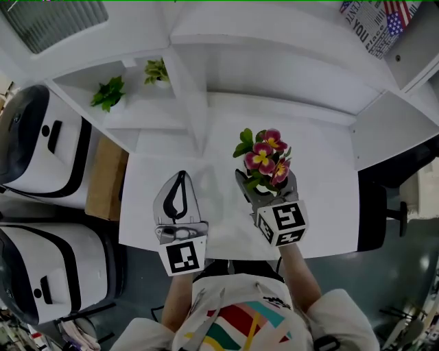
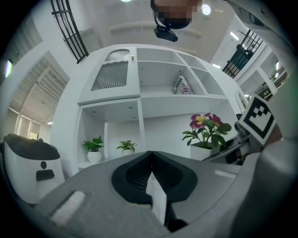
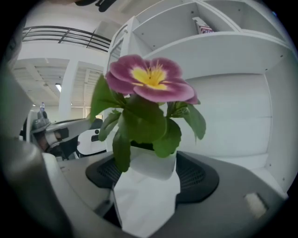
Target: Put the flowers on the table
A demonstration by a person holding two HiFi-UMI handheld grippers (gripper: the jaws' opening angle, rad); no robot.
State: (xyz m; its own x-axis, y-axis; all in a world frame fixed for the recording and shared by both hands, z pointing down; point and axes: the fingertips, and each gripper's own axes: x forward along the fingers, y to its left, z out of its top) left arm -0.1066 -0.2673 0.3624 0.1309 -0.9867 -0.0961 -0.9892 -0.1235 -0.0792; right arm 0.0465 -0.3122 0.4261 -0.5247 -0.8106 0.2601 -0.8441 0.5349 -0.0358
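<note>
Light was bright, even and cool throughout. In the head view the desk [image 1: 322, 212] and shelf [image 1: 274, 75] ahead of the left tongs [image 1: 181, 177] and right tongs [image 1: 266, 178] washed out to near-white, with only faint, soft shadows. The floor [image 1: 336, 267] behind them lay dim. Both gripper views were fisheye: straight lines bowed and the corners fell to black. Above the left tongs, ceiling lamps [image 2: 206, 9] glared as small white spots. The tongs' own bodies, close to each lens, were soft and blurred. The flowers [image 3: 149, 79] in the right tongs were sharp and well lit; their white pot [image 3: 146, 195] was overexposed, nearly featureless.
</note>
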